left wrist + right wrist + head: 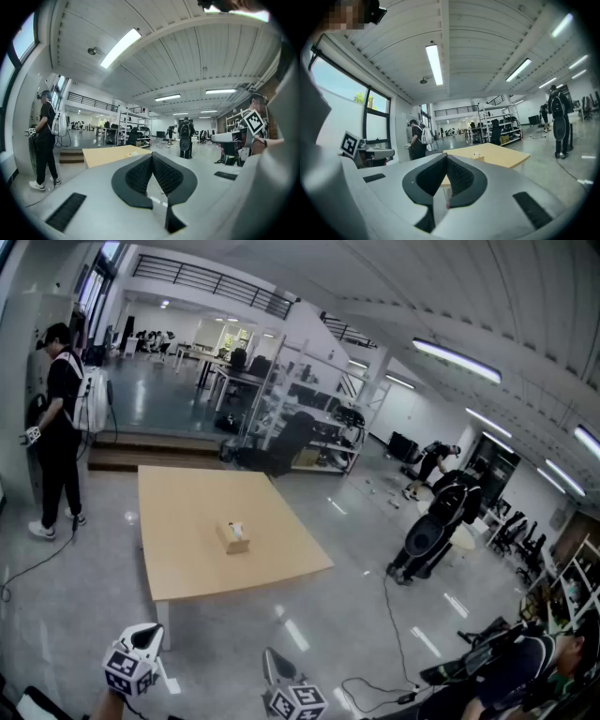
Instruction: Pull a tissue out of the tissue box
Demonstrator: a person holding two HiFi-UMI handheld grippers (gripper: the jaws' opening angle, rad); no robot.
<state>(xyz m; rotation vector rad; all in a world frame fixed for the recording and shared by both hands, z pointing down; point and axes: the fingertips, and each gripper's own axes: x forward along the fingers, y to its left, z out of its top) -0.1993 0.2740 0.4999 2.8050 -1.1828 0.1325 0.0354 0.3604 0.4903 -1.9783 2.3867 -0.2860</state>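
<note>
A small tan tissue box with a white tissue sticking out of its top sits near the middle of a light wooden table. Both grippers hang low in the head view, well short of the table's near edge. My left gripper is at the bottom left and my right gripper at the bottom centre. In the left gripper view, the left gripper has its dark pads together with nothing between them. The right gripper is likewise shut and empty, with the tissue box far ahead on the table.
A person in black stands by the wall left of the table. Another person with a backpack stands on the floor to the right, and one sits at the bottom right. A cable trails across the grey floor. Shelving stands behind the table.
</note>
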